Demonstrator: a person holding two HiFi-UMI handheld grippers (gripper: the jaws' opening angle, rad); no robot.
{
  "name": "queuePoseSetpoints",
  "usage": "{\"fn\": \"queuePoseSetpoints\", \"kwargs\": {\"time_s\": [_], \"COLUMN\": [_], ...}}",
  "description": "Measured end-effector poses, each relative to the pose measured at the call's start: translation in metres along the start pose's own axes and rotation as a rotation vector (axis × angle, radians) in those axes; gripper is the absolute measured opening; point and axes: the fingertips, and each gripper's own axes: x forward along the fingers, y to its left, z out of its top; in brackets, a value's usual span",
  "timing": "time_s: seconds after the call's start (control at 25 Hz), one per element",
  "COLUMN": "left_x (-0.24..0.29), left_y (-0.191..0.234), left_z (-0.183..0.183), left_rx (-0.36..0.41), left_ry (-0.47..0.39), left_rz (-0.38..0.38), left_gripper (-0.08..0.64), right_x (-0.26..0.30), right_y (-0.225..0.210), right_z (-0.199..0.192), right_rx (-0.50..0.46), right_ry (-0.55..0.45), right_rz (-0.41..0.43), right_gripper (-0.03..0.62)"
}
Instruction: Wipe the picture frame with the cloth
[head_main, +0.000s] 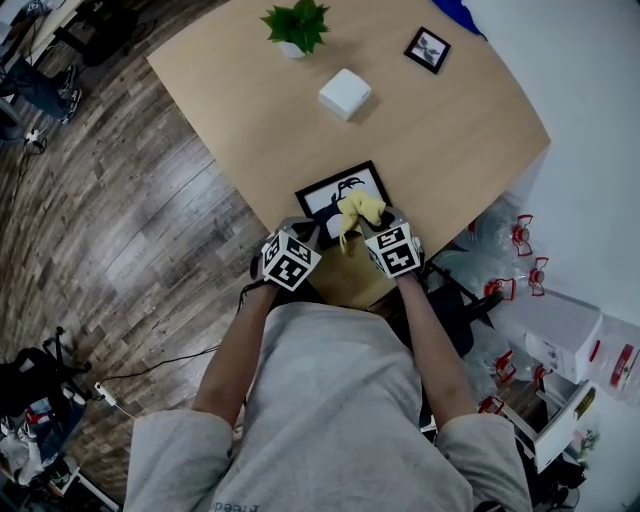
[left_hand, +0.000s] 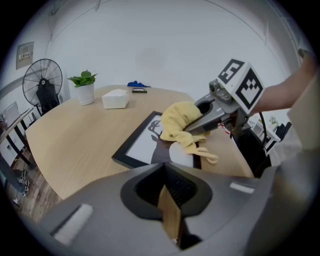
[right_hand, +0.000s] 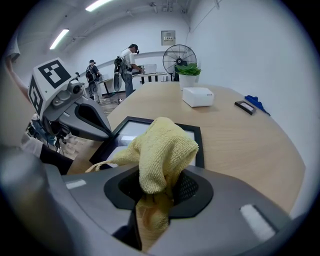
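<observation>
A black picture frame (head_main: 335, 190) with a white print lies flat near the table's front edge, also in the left gripper view (left_hand: 145, 145) and the right gripper view (right_hand: 200, 145). My right gripper (head_main: 368, 226) is shut on a yellow cloth (head_main: 358, 210), which bunches over the frame's near side. That cloth (right_hand: 160, 152) rises from the jaws of the right gripper (right_hand: 155, 202). From the left I see the cloth (left_hand: 182, 120) hanging down onto the glass. My left gripper (head_main: 306, 236) sits at the frame's near left corner; its (left_hand: 170, 220) jaws are shut, holding nothing.
On the wooden table (head_main: 460, 140) stand a potted plant (head_main: 296, 25), a white box (head_main: 344, 93) and a small black frame (head_main: 427, 49). White bins and red-capped items (head_main: 525, 240) crowd the floor at right. A fan (right_hand: 179, 55) and people (right_hand: 130, 65) are far behind.
</observation>
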Motion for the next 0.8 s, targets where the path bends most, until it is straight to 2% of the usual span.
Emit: {"fn": "queuePoseSetpoints", "kwargs": {"time_s": [0.52, 0.8], "left_x": [0.001, 0.001], "left_y": [0.0, -0.001], "left_z": [0.0, 0.0], "left_rx": [0.003, 0.006], "left_ry": [-0.005, -0.008], "left_rz": [-0.008, -0.007], "left_gripper": [0.052, 0.052], "right_x": [0.027, 0.037], "right_y": [-0.003, 0.013], "right_z": [0.035, 0.042], "right_rx": [-0.005, -0.015], "right_ry": [-0.004, 0.008], "right_rz": [0.003, 0.041], "right_gripper": [0.115, 0.115]}}
